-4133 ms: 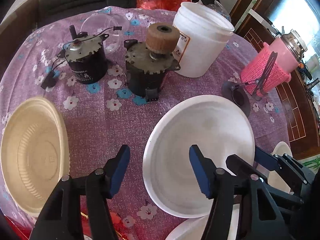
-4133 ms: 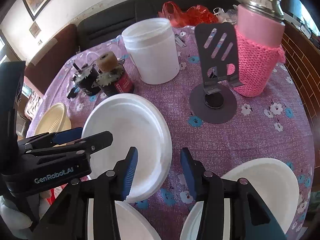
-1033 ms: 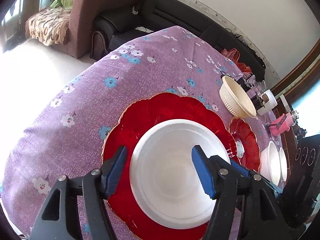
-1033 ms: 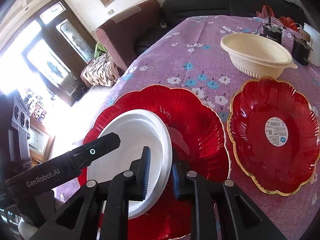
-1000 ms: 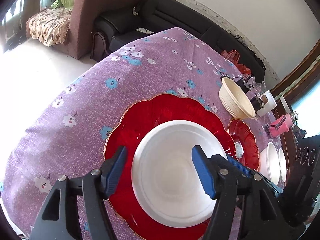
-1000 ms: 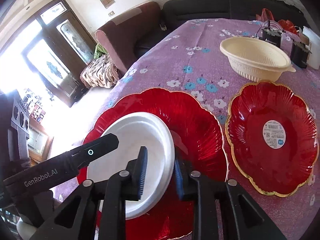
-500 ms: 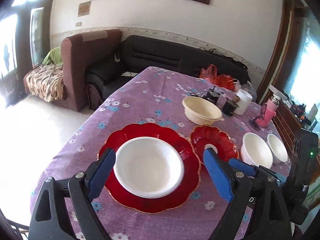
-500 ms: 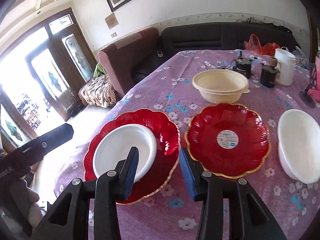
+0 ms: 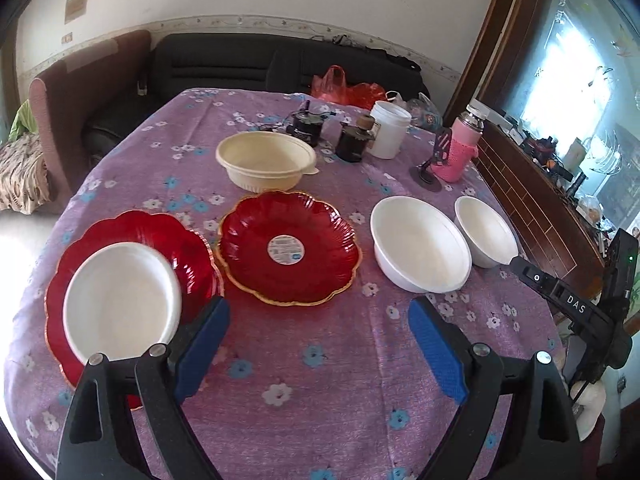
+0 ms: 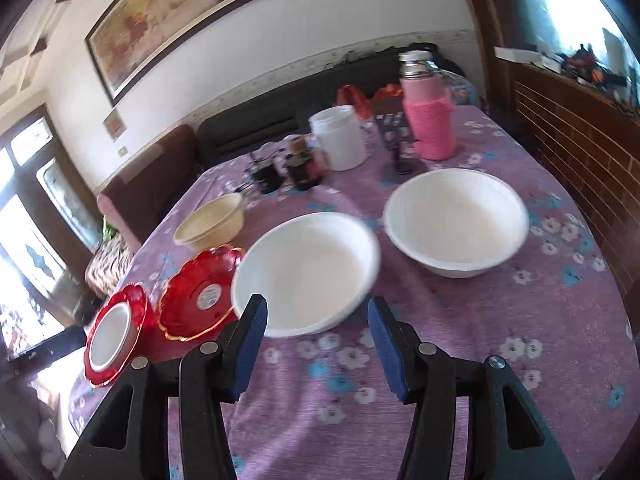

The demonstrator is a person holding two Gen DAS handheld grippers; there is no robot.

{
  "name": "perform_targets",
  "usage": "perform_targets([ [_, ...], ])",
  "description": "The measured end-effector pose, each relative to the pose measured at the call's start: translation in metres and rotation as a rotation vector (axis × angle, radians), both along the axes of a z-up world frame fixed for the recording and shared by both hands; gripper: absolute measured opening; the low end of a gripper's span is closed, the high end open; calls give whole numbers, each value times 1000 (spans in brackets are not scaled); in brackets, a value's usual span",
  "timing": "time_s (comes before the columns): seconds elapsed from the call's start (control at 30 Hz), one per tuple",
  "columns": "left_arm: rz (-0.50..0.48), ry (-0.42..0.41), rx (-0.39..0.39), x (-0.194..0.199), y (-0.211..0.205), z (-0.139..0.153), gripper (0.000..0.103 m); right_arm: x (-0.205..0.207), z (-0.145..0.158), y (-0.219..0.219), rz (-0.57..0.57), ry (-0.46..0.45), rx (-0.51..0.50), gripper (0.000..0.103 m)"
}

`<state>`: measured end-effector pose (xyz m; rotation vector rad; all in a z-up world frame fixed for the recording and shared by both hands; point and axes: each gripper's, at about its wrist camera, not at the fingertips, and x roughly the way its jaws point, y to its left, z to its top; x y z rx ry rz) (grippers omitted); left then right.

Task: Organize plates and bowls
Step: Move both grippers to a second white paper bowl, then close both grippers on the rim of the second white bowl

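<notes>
While right gripper [image 10: 316, 340] gapes, white bowl [image 10: 306, 274] just ahead.

Purple floral tablecloth [image 9: 320, 360] covers the table. At the far end: 2 dark motor units [image 9: 306, 126] [image 9: 352, 142] side by side, a white plastic tub [image 9: 388, 130] just right of them, then a pink knit-sleeved flask [image 9: 460, 152] with a dark phone stand [image 9: 434, 160] beside it. Red plastic bag [image 9: 344, 90] behind. Black sofa [image 9: 240, 64] and brown armchair [image 9: 76, 92] beyond; framed painting [image 10: 176, 20] on the wall.
</notes>
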<state>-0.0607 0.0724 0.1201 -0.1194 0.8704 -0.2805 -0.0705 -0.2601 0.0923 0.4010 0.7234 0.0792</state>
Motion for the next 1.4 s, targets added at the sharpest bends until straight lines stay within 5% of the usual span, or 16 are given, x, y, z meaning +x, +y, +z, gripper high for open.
perform_targets([
  [0.27,-97,64,12,80,-66,-10,90,35,-29,-10,-18,89,178,57],
  [0.53,-134,193,31,157,-105,-48,90,60,-45,6,-38,95,135,56],
  [1.0,-227,277,80,191,-156,-87,88,74,-77,5,21,143,223,53],
  [1.1,-258,304,88,190,-162,-93,71,75,-78,8,23,142,211,50],
  [1.4,-251,266,148,181,-160,-90,43,77,-81,10,2,144,171,36],
])
